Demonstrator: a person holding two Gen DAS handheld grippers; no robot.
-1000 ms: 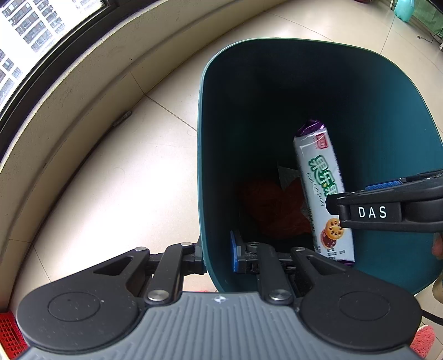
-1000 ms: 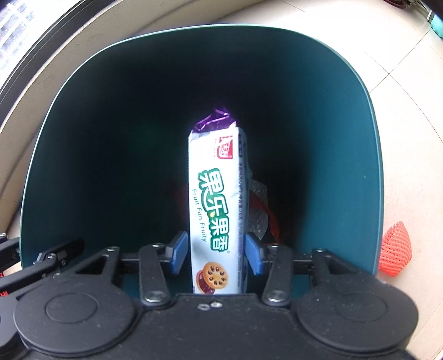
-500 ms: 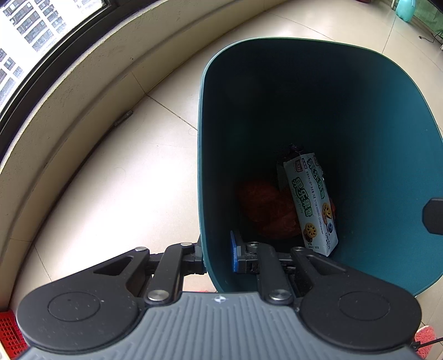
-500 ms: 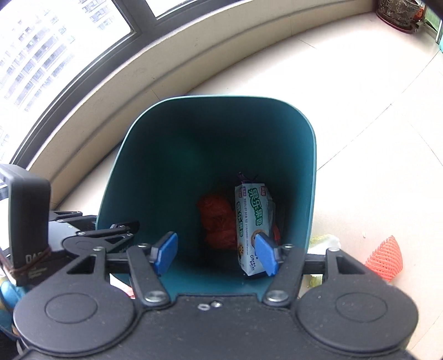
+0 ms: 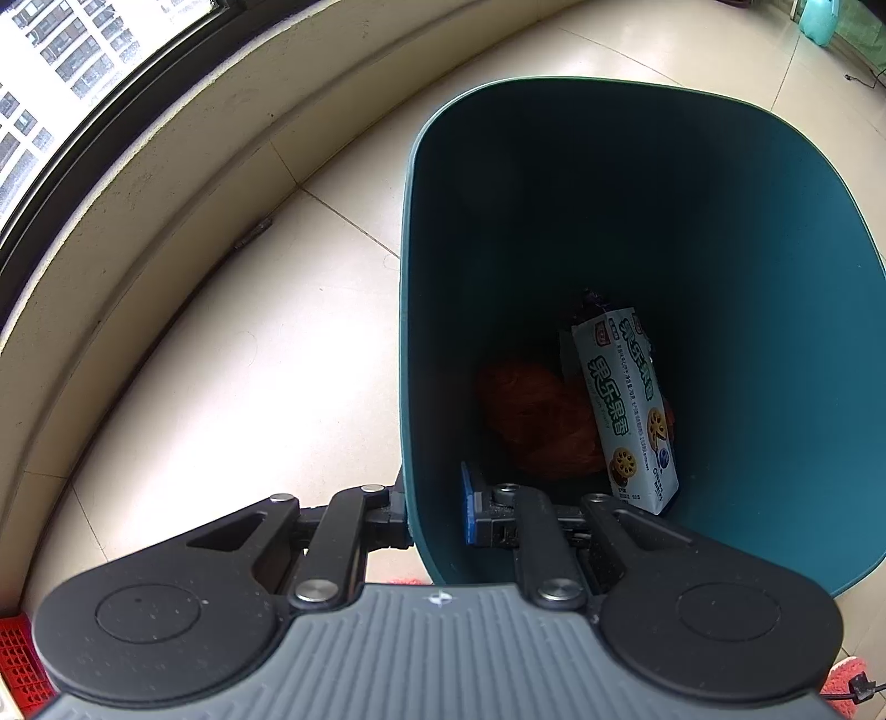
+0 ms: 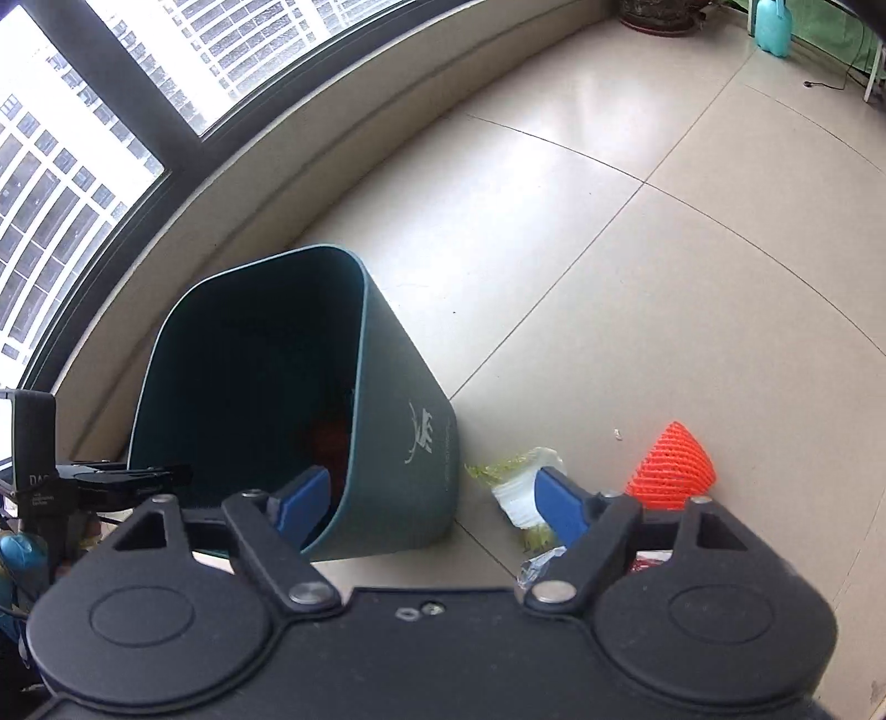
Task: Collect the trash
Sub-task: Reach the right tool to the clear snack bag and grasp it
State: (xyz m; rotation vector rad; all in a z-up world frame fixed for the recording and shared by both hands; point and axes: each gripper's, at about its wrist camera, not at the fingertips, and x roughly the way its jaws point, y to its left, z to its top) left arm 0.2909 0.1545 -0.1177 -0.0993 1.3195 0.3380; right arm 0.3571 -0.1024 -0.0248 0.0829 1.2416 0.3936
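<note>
A dark teal bin [image 5: 747, 232] stands on the tiled floor. My left gripper [image 5: 437, 512] is shut on the bin's near-left wall, one finger inside, one outside. Inside lie a white biscuit packet [image 5: 626, 404] and an orange net [image 5: 531, 421]. In the right wrist view the bin [image 6: 398, 443] is at lower left. My right gripper [image 6: 432, 507] is open and empty, raised above the floor to the bin's right. On the floor beyond it lie a white and green scrap [image 6: 518, 482] and an orange foam net [image 6: 673, 468].
A curved window ledge [image 6: 332, 138] and window run behind the bin. A plant pot [image 6: 659, 14] and a teal bottle [image 6: 772, 27] stand far back right. A red crate corner [image 5: 19, 664] shows at lower left. Crinkled wrapper bits [image 6: 540, 562] lie under my right gripper.
My right gripper let go of the biscuit packet, which fell into the bin. It then opened wide, rose out of the bin and swung right. My left gripper stayed clamped on the bin.
</note>
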